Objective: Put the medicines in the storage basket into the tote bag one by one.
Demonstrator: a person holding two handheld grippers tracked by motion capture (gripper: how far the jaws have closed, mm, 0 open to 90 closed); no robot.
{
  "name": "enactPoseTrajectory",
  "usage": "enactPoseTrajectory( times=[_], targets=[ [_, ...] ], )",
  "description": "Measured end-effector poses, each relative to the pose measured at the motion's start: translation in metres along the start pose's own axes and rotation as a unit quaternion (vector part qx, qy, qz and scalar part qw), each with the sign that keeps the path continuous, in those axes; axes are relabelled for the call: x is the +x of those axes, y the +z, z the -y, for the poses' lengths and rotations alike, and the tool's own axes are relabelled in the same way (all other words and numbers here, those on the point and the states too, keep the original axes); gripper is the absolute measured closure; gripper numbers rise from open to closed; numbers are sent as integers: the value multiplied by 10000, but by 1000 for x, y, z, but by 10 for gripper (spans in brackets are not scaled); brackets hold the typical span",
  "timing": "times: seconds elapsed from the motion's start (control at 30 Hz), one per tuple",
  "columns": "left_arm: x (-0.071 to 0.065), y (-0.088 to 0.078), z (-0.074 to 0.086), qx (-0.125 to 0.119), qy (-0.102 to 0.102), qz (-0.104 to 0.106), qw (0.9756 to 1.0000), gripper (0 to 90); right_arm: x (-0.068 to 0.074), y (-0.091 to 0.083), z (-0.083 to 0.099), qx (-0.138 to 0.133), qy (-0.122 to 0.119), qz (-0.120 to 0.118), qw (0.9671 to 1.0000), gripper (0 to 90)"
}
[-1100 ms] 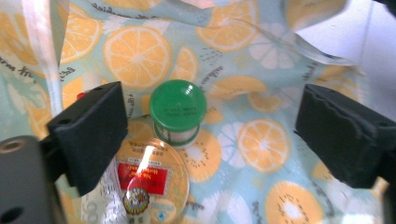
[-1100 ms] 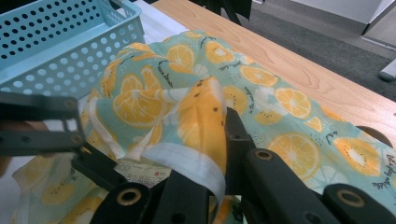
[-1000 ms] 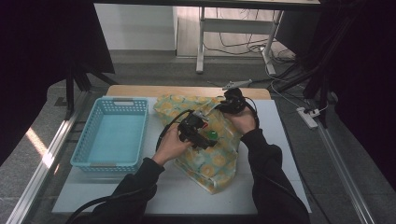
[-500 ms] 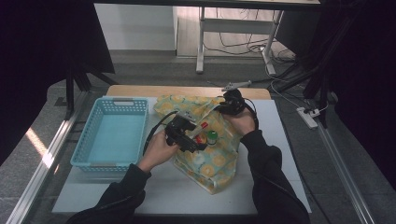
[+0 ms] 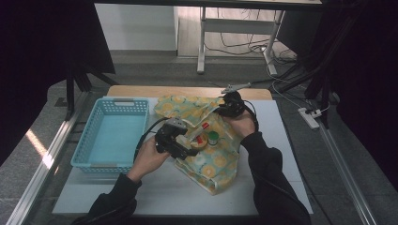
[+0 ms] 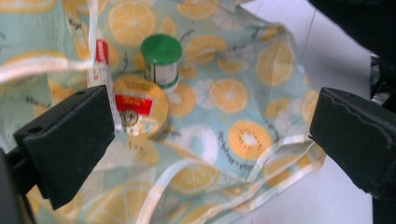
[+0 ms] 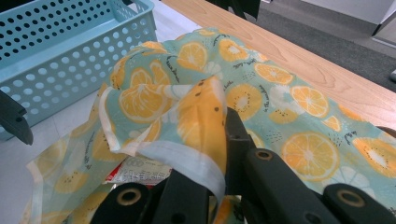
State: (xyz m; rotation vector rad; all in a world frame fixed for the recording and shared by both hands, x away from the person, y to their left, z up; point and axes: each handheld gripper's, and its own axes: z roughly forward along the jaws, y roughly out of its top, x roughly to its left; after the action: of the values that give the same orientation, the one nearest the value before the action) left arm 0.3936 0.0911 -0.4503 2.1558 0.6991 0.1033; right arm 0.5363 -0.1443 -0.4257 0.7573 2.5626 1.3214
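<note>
At the left of the high view a pale blue perforated plastic basket [image 5: 111, 136] sits on the white desk [image 5: 164, 187], just left of the cloth. In the middle of the frame lies the mint-green fabric bag printed with orange and kiwi slices [image 5: 213, 159], spread from upper centre down toward the lower centre. The left claw [image 5: 180, 145] hovers at the bag's left edge, its jaws wide apart with nothing between them. In the left gripper view those jaws stand at the lower left and right of the frame, and between them, on the fabric, lie three items close together: a slim white tube with a red cap [image 6: 99, 63] at upper left, a round yellow tin with a red label [image 6: 141, 112] just right of it, and a small white jar with a green lid [image 6: 161, 60] above the tin. At the upper right of the bag the right claw [image 5: 225, 108] is clamped on a fold of the bag's white-trimmed rim. The right gripper view shows that fold pinched and lifted in the centre of the frame [image 7: 201, 121], with the basket at upper left.
</note>
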Motion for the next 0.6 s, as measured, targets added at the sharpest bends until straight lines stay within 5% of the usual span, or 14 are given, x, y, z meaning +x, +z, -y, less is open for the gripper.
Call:
enactPoseTrajectory(
  times=[0.6],
  targets=[
    [-10, 1, 27, 101, 17, -108, 9999, 0, 3, -2, 0, -26, -53, -31, 10000, 896]
  ],
)
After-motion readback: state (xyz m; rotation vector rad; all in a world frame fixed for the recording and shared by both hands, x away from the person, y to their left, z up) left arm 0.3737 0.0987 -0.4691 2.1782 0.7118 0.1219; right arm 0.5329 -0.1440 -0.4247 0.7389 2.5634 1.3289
